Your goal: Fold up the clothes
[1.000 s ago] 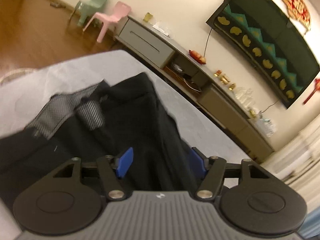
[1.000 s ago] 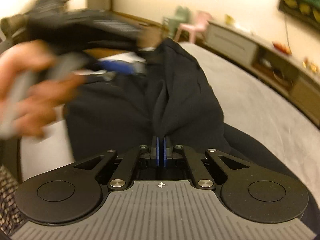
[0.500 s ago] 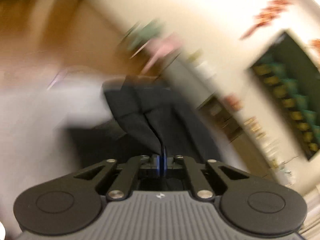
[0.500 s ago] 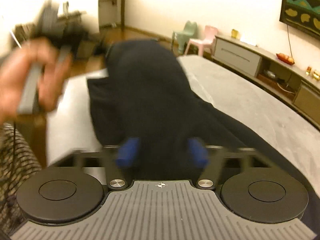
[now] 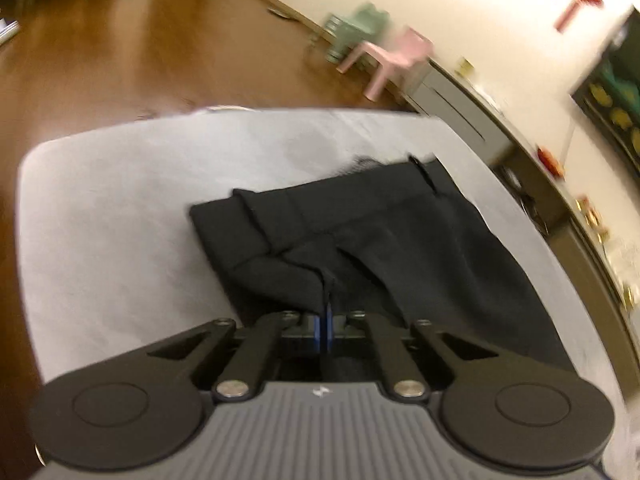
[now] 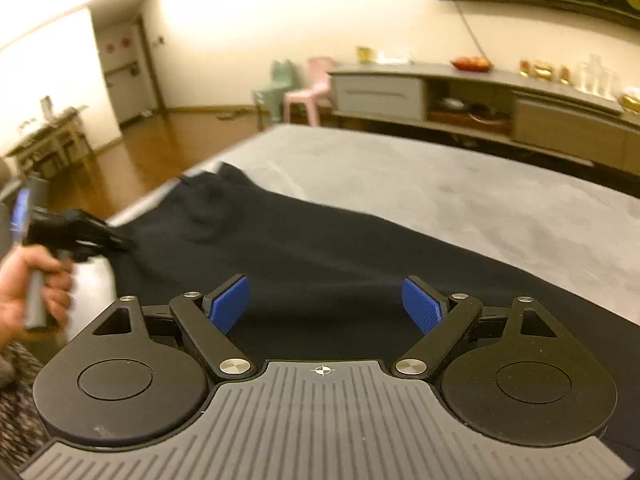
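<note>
Grey cloth-covered table (image 5: 120, 208) carries the black fabric garment (image 5: 360, 232), lying flat near its far edge; left gripper (image 5: 324, 322) clenched on a pinched fold, right gripper (image 6: 326, 304) released wide above the cloth, holding nothing

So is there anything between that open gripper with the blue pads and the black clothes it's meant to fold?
Nothing visible. The right gripper hangs open just above the black garment, with only dark cloth showing between its blue pads. The left gripper is shut on a fold of the same garment.
</note>
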Demonstrator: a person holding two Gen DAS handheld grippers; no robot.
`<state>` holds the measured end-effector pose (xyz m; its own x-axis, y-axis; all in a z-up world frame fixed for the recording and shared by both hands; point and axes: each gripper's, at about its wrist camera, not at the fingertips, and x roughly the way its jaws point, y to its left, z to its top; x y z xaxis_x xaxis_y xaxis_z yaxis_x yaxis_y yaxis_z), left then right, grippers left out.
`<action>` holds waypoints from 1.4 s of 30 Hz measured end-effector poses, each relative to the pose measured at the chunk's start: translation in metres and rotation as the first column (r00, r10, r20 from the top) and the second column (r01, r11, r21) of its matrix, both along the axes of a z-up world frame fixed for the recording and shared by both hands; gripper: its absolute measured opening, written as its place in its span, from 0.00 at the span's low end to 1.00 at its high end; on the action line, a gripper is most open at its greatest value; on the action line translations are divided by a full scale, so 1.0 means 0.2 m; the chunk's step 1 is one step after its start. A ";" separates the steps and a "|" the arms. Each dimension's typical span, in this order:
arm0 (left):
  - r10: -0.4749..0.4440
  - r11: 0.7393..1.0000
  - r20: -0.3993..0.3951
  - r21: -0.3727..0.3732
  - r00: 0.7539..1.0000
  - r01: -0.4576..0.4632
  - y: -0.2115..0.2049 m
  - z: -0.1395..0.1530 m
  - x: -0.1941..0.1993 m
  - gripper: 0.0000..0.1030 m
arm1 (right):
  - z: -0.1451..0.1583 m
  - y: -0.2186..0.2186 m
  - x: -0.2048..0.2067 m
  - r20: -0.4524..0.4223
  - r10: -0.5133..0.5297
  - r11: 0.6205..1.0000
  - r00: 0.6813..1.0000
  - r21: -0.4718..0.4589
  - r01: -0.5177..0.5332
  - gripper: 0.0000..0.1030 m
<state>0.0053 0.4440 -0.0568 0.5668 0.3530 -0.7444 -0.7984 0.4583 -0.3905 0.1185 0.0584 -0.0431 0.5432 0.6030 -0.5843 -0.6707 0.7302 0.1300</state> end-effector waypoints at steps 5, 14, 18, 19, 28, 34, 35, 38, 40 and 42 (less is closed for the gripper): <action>0.040 0.997 0.049 -0.073 0.998 -0.037 0.03 0.02 -0.08 0.11 | -0.07 -0.05 0.17 -0.023 -0.062 0.995 0.998 -0.084 0.060 0.83; -0.089 0.974 0.096 0.215 0.991 0.066 -0.05 0.30 0.06 0.40 | 0.09 0.00 0.12 0.046 0.005 0.999 0.999 -0.035 -0.004 0.84; -0.306 0.947 0.025 0.111 0.952 0.301 0.08 0.21 0.49 0.42 | 0.20 0.24 0.17 0.077 0.129 0.991 0.989 -0.037 -0.126 0.71; -0.314 0.945 0.018 0.100 0.949 0.311 0.11 0.17 0.55 0.42 | 0.22 0.35 0.22 0.078 0.158 0.987 0.984 -0.047 -0.155 0.67; -0.343 0.938 0.113 -0.017 0.933 0.347 0.28 -0.01 0.74 0.41 | -0.03 1.57 0.71 0.016 0.388 0.889 0.922 -0.272 -0.369 0.51; -0.268 0.962 0.181 -0.001 0.946 0.273 0.36 0.02 0.59 0.00 | -0.28 1.95 0.84 -0.027 0.395 0.865 0.918 -0.325 -0.382 0.13; -0.251 0.966 0.224 0.002 0.942 0.258 0.38 0.06 0.54 0.00 | -0.25 1.94 0.83 -0.040 0.396 0.874 0.917 -0.291 -0.390 0.00; -0.195 0.980 0.320 0.024 0.927 0.198 0.42 0.18 0.36 0.00 | -0.16 1.91 0.78 -0.064 0.413 0.890 0.909 -0.184 -0.417 0.00; -0.150 0.989 0.332 0.043 0.931 0.143 0.44 0.21 0.27 0.00 | -0.10 1.90 0.73 -0.097 0.449 0.882 0.888 -0.109 -0.458 0.03; -0.123 0.991 0.345 0.000 0.931 0.130 0.50 0.18 0.25 0.00 | -0.11 1.94 0.71 -0.118 0.472 0.869 0.874 -0.107 -0.484 0.25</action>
